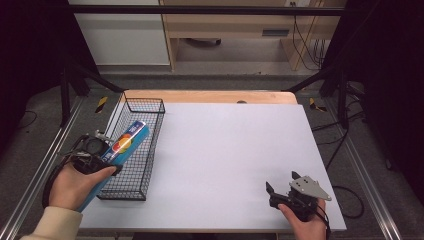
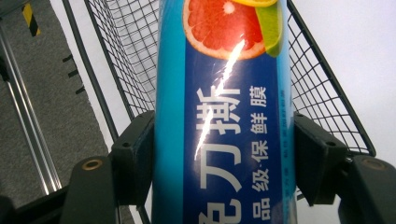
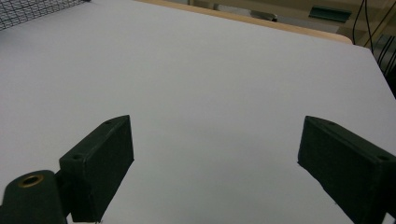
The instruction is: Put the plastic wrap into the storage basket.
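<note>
A long blue box of cling film (image 1: 123, 145) with a grapefruit picture lies slanted over the black wire basket (image 1: 151, 107) at the table's left side. My left gripper (image 1: 102, 152) is shut on that box; in the left gripper view both jaws press the sides of the cling film box (image 2: 224, 116), with the basket (image 2: 327, 93) beneath and beyond it. My right gripper (image 1: 281, 184) rests near the table's front right corner, open, and in the right gripper view the right gripper (image 3: 215, 154) has only bare white surface between its jaws.
A white sheet (image 1: 230, 150) covers the wooden table (image 1: 210, 96). A corner of the basket (image 3: 28, 9) shows at the top left of the right gripper view. Metal rails run along the floor (image 1: 45, 165) left and right of the table.
</note>
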Demonstrator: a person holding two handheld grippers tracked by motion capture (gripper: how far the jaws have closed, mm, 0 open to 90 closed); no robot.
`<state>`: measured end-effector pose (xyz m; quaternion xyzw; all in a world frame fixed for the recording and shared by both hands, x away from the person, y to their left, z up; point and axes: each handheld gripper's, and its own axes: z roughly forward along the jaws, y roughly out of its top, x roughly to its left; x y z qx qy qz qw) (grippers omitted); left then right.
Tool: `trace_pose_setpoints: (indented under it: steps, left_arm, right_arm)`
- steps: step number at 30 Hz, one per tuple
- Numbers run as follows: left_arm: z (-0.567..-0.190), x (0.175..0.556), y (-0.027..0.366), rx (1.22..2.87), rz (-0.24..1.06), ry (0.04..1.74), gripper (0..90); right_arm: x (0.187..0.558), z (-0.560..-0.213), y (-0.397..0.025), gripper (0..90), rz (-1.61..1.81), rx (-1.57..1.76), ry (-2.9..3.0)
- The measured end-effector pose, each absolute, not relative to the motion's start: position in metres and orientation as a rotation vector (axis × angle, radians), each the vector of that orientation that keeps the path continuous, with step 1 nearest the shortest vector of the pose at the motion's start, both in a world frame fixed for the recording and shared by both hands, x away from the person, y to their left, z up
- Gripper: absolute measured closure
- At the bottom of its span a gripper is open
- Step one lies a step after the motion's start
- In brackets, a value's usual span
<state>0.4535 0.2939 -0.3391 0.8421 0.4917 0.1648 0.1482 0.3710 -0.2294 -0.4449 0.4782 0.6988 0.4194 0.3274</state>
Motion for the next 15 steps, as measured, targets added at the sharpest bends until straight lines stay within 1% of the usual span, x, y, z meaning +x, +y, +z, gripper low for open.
trace_pose_setpoints:
  steps: [3,12,15]
  left_arm:
    - [-0.3378,0.4533,0.2911,2.428,0.494,1.413,32.2]
    - [-0.3364,0.4559,0.2864,2.431,0.466,1.436,32.2]
    - [-0.3326,0.4562,0.2846,2.427,0.484,1.440,32.2]
  right_arm:
    - [0.3714,-0.4455,-0.2301,10.8,1.094,1.253,1.829]
    - [0.3711,-0.4451,-0.2307,11.0,1.099,1.258,1.830]
    - [0.3713,-0.4451,-0.2306,10.9,1.102,1.262,1.831]
